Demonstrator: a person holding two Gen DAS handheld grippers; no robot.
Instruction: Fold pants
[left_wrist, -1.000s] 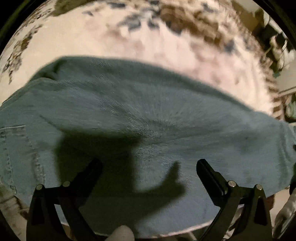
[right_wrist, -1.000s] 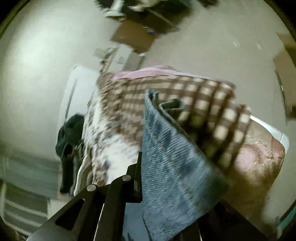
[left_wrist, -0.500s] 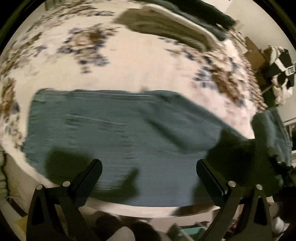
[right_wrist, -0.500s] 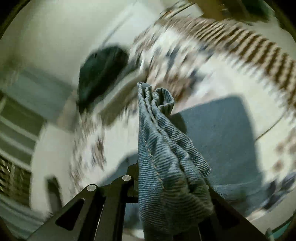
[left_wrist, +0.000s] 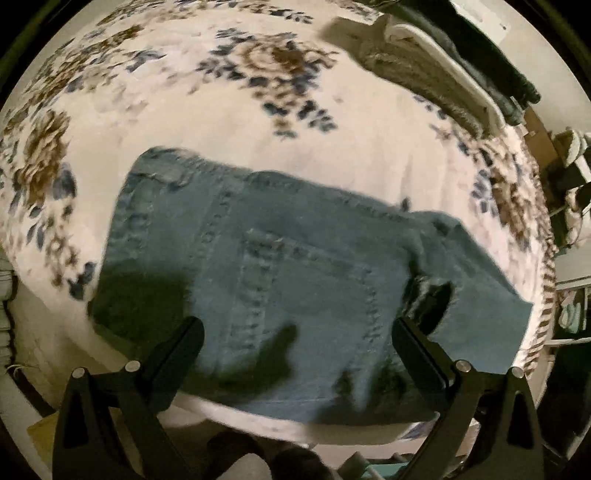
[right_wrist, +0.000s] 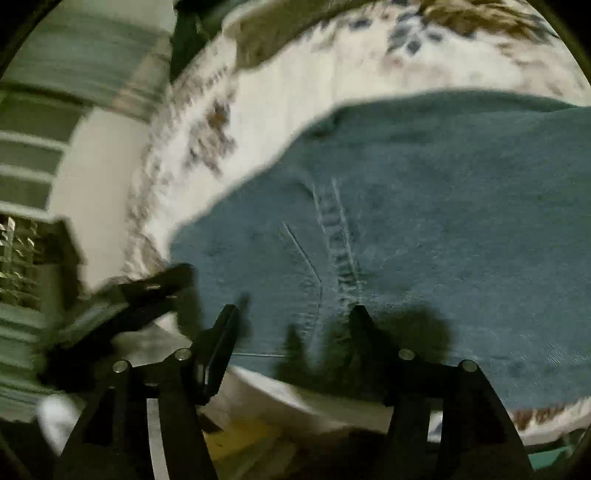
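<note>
Blue denim pants (left_wrist: 295, 266) lie folded flat on a floral bedspread (left_wrist: 258, 122), a stitched back pocket facing up. My left gripper (left_wrist: 295, 332) hovers over their near edge, open and empty. In the right wrist view the pants (right_wrist: 443, 221) fill the middle and right, a double seam running toward me. My right gripper (right_wrist: 293, 314) hangs just above that denim. Its jaws are opening and no cloth is between them. The blurred dark shape at the left (right_wrist: 155, 291) looks like the other gripper.
Folded clothes are stacked (left_wrist: 436, 74) at the far right of the bed. The bed's near edge (left_wrist: 295, 428) runs just below the pants. Clutter stands past the right side of the bed (left_wrist: 576, 166). A wall and window blinds (right_wrist: 29, 147) show at the left.
My right gripper, shut on a bunch of denim before, has swung down over the bed and let it go. The left gripper, still open, slid along the pants and the pocket came into view.
</note>
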